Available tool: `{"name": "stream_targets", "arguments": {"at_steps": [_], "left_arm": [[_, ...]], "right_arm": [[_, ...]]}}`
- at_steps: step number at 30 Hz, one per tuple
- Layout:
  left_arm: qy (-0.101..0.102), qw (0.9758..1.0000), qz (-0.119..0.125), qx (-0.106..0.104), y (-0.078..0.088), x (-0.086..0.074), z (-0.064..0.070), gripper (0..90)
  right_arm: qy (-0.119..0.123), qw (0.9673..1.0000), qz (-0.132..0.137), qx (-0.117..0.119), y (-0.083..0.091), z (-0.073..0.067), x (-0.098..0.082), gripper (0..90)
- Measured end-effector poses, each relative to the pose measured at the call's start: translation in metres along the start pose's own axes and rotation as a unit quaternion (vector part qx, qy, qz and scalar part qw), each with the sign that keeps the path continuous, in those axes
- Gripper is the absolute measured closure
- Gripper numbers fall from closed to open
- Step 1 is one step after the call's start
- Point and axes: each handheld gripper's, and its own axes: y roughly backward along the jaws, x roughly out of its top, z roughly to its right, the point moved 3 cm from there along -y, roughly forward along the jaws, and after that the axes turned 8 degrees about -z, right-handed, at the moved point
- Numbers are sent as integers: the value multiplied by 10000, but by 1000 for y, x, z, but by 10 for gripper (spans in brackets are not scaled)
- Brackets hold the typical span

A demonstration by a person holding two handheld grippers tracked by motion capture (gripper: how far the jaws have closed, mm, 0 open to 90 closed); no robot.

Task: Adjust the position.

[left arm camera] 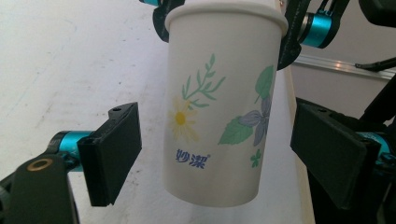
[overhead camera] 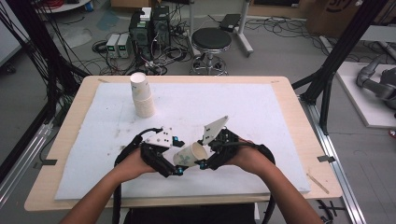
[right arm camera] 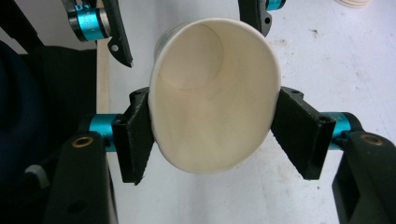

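A white paper cup printed with a yellow daisy, green sprigs and a violet flower (overhead camera: 189, 154) is seen held off the table, just in front of the near edge of the white foam mat (overhead camera: 261, 107), between the two hands. It is gripped at the rim end by the right gripper (overhead camera: 201, 163): in the right gripper view the black ribbed pads are pressed against both sides of the cup's mouth (right arm camera: 215, 93), and the thin paper wall is squeezed from round into a tall oval. The smooth, matt inside and the flat round base are looked straight into there, so the open mouth is pointed back along that gripper.

In the high view the cup's long axis is tipped over, nearly level, with the mouth turned to the right and slightly away, the base toward the left gripper (overhead camera: 175, 170). In the left gripper view the cup (left arm camera: 219, 107) is hung between that gripper's flat black pads, with a clear gap on each side; those jaws are spread and nothing is pressed.

Farther back on the mat, toward its far left part, a plain white stack of paper cups (overhead camera: 141, 94) is stood upright, leaning a little. The mat's surface is soft-looking and faintly smudged.
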Motion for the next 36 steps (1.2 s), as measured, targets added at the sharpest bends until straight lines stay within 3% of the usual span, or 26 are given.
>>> {"name": "stream_targets", "arguments": {"at_steps": [6, 10, 15, 30, 34, 36], "left_arm": [[-53, 9999, -162, -1, -5, 0, 0, 172], [-96, 9995, -304, -5, -8, 0, 0, 182], [-45, 9993, -367, 14, -10, 0, -1, 217], [-71, 9984, -495, -270, -16, -1, -1, 353], [-33, 9986, -453, -273, -16, -1, -1, 336], [-22, 9988, -408, -269, -15, 0, -2, 329]], "right_arm": [[53, 9998, -185, -29, -1, 0, 6, 339], [213, 9987, -462, -58, -3, -1, 11, 338], [254, 9978, -605, -38, -6, -3, 14, 334], [336, 9971, -681, 19, -9, -6, 17, 328], [354, 9976, -599, 14, -9, -6, 17, 286], [326, 9987, -396, 23, -8, -4, 18, 268]]}}
